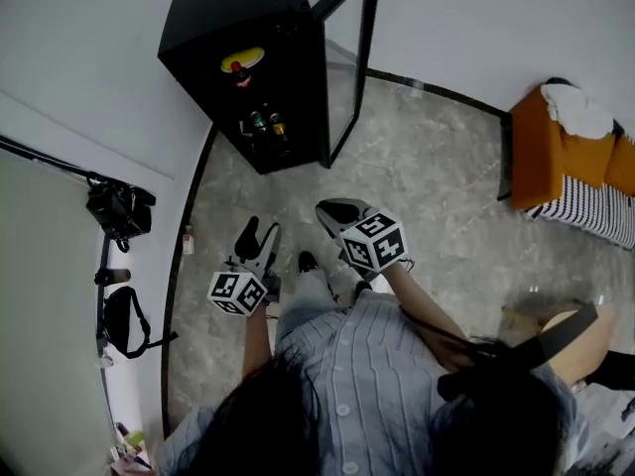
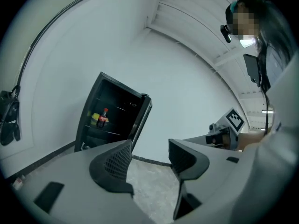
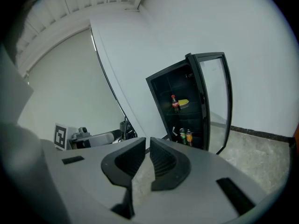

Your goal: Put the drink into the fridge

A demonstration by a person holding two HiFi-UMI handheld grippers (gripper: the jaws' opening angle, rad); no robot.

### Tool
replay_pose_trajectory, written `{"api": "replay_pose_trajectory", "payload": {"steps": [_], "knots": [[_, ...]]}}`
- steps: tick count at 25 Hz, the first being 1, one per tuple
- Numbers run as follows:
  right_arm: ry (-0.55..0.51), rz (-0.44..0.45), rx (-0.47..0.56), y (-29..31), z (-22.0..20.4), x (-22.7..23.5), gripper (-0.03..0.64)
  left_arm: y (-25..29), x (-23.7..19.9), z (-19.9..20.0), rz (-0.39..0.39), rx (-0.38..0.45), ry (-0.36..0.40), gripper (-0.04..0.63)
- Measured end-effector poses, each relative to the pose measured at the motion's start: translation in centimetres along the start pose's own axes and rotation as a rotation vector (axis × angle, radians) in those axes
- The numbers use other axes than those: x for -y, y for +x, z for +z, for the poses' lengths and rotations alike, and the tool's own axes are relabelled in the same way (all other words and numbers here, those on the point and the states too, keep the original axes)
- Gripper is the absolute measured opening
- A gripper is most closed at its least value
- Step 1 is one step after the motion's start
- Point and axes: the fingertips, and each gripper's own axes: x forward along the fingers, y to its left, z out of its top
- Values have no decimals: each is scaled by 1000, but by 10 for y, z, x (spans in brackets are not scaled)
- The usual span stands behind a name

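A black mini fridge (image 1: pixel 213 23) stands against the white wall with its glass door (image 1: pixel 352 58) swung open. On its upper shelf a cola bottle (image 1: pixel 238 70) (image 2: pixel 105 115) (image 3: pixel 174 103) with a red cap stands next to a yellow thing (image 3: pixel 185 102). Two cans (image 1: pixel 266 123) (image 3: pixel 185 136) stand on a lower shelf. Both grippers hang over the floor, well short of the fridge. My left gripper (image 1: pixel 260 231) (image 2: pixel 149 146) is open and holds nothing. The jaws of my right gripper (image 1: pixel 332 211) (image 3: pixel 147 141) stand almost together, with nothing between them.
An orange seat (image 1: pixel 551 152) with a striped cloth is at the right wall. Camera gear and dark bags (image 1: pixel 119 211) hang along the left partition. A small bottle (image 1: pixel 187 241) stands on the floor by the dark skirting. Grey stone floor (image 1: pixel 417 167) lies between me and the fridge.
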Motion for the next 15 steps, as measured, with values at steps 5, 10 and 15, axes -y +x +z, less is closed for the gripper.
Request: {"api": "replay_pose_trajectory", "payload": {"steps": [5, 10, 15], "knots": [[-22, 36, -15, -37, -20, -1, 38, -10, 39, -15, 9, 5, 11, 244], [-48, 66, -19, -67, -40, -1, 38, -37, 59, -20, 71, 58, -3, 216], [-67, 106, -34, -90, -61, -11, 38, -68, 91, -34, 106, 100, -25, 171]]}}
